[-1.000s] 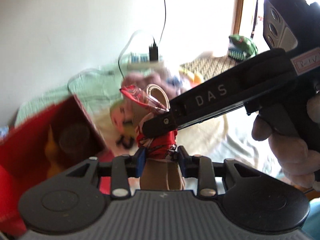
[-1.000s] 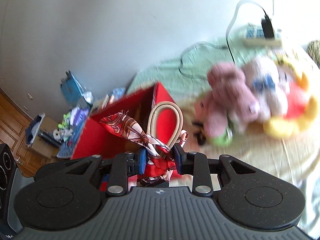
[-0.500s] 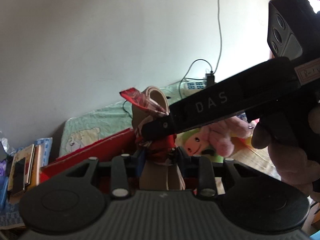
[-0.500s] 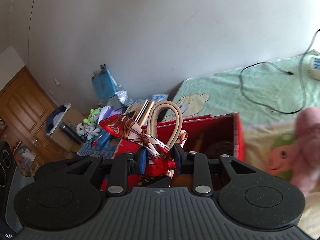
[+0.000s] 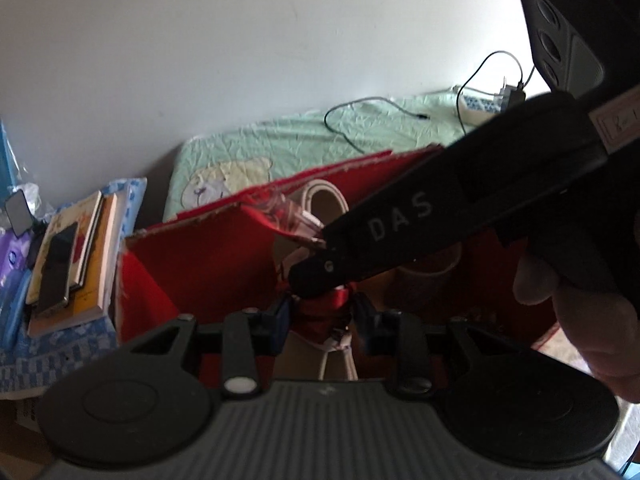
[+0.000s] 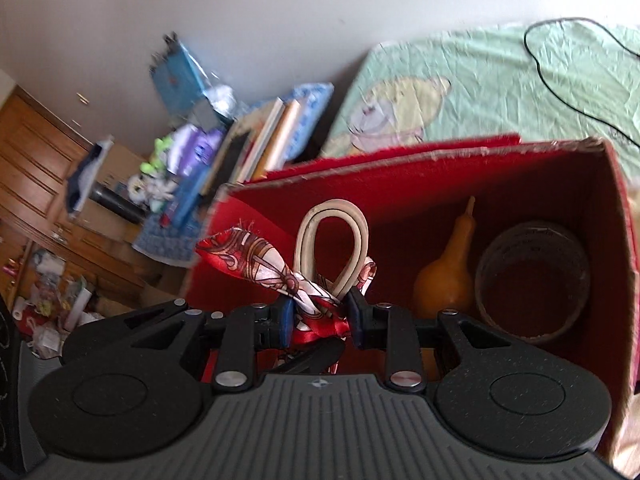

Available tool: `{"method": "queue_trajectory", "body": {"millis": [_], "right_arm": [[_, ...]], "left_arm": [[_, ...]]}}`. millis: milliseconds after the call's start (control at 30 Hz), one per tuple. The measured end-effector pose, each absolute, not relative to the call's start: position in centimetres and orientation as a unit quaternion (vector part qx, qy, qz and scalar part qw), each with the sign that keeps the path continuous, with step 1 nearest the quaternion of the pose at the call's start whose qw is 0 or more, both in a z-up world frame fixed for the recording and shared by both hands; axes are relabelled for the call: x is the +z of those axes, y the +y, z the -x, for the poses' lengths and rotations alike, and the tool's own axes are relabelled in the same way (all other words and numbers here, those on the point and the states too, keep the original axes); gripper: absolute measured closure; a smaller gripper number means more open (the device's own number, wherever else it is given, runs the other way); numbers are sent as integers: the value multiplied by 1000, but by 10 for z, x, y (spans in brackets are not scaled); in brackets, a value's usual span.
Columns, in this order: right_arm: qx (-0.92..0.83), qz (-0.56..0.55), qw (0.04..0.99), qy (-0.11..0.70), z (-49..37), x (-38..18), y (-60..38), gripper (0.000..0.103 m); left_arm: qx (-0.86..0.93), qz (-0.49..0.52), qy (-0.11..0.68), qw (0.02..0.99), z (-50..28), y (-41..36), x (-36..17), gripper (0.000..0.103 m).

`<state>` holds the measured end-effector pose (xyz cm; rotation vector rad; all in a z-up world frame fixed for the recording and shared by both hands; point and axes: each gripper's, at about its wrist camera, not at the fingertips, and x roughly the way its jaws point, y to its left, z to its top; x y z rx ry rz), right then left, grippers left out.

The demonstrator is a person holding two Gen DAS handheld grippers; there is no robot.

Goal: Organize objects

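Both grippers hold one small bag over an open red box. The bag has a cream loop handle and a red patterned scarf tied at its base. My right gripper is shut on the scarf knot and handle base. My left gripper is shut on the same bag lower down; its handle and the red box show there. The right gripper's body crosses the left wrist view and hides part of the bag.
Inside the box lie an orange gourd and a round dark container. The box sits on a bed with a green sheet and a black cable. Books and clutter lie left of it.
Both grippers have carried the bag left, away from the plush toys, to above the red box. The box interior now fills both views. The grips have not changed.
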<state>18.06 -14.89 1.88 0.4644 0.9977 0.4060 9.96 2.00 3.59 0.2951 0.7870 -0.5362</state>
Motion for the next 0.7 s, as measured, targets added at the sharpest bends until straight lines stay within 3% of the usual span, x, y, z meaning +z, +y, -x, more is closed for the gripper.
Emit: {"method": "queue_trajectory", "body": {"millis": [433, 700], "right_arm": [[166, -207, 779, 568, -204, -17, -147, 73], [152, -202, 781, 571, -198, -18, -150, 73]], "left_arm": [[-260, -153, 469, 830, -131, 8, -6, 72], [-282, -125, 490, 815, -137, 17, -9, 72]]}}
